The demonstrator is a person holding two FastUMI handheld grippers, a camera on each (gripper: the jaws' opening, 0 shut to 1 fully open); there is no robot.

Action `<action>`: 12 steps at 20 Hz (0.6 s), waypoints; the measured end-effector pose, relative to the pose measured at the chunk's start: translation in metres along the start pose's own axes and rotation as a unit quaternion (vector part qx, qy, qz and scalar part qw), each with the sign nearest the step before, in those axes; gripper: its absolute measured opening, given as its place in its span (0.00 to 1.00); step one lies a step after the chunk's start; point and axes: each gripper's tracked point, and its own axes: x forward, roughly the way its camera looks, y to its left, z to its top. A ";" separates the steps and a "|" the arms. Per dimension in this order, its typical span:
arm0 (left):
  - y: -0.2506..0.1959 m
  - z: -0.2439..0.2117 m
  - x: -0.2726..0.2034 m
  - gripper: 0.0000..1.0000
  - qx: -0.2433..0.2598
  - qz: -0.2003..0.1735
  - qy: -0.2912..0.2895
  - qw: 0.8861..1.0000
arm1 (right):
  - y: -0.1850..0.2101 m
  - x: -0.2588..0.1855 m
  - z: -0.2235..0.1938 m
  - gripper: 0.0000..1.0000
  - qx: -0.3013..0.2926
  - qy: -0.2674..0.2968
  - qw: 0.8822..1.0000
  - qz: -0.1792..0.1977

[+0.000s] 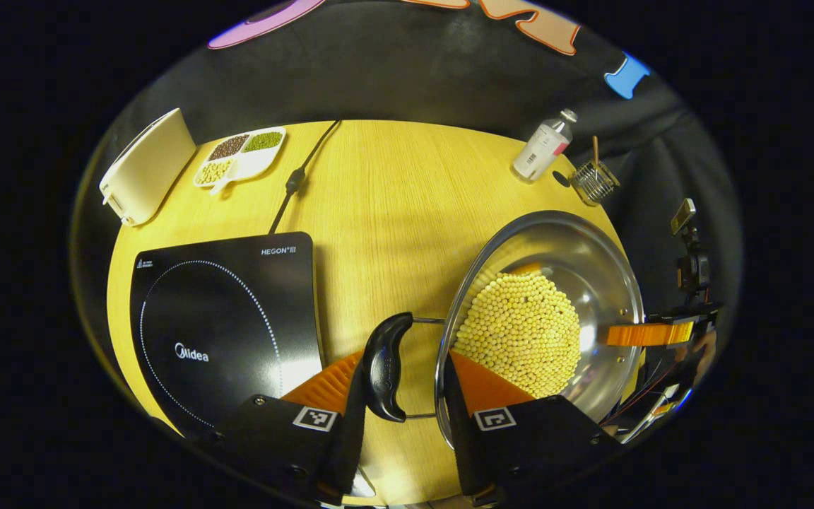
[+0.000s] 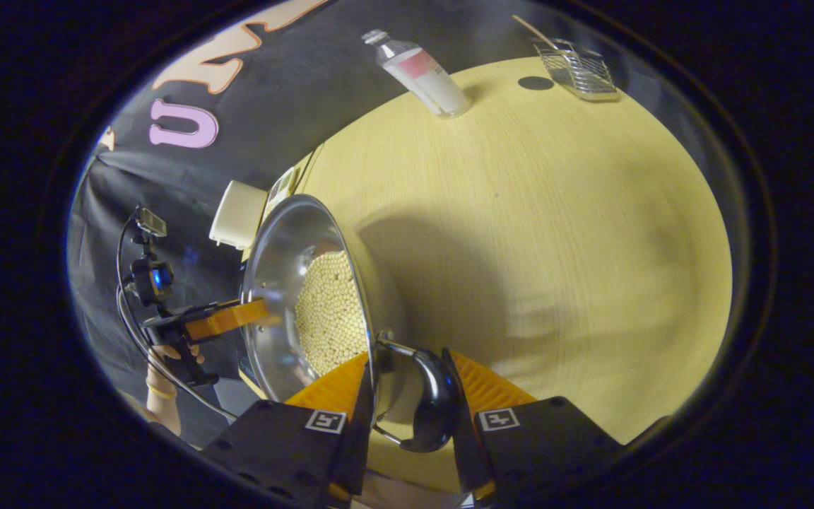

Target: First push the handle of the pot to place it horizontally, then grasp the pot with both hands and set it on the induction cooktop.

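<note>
Left gripper view: close at the pot (image 1: 541,318), on its cooktop (image 1: 223,325) side, looking down steeply and across the pot toward the bottle (image 1: 543,147) and rack (image 1: 594,182). Right gripper view: close at the opposite side of the pot (image 2: 308,304), facing back across it. Shared by both: the pot, bottle (image 2: 420,71), rack (image 2: 576,68) and table (image 1: 393,191).
</note>
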 end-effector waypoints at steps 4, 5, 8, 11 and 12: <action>0.011 -0.010 -0.023 0.56 0.001 0.002 0.014 1.000 | 0.020 -0.009 -0.024 0.53 0.011 0.023 1.000 0.000; 0.017 -0.014 -0.029 0.56 0.000 0.003 0.016 1.000 | 0.027 -0.008 -0.030 0.48 0.012 0.026 1.000 0.001; 0.038 -0.022 -0.049 0.58 -0.004 0.009 0.021 1.000 | 0.053 -0.005 -0.044 0.48 0.016 0.031 0.999 0.003; 0.066 -0.031 -0.070 0.56 -0.012 0.014 0.025 1.000 | 0.086 0.002 -0.056 0.48 0.023 0.035 0.999 0.009; 0.076 -0.032 -0.077 0.56 -0.013 0.016 0.025 0.999 | 0.098 0.005 -0.059 0.48 0.026 0.036 0.999 0.012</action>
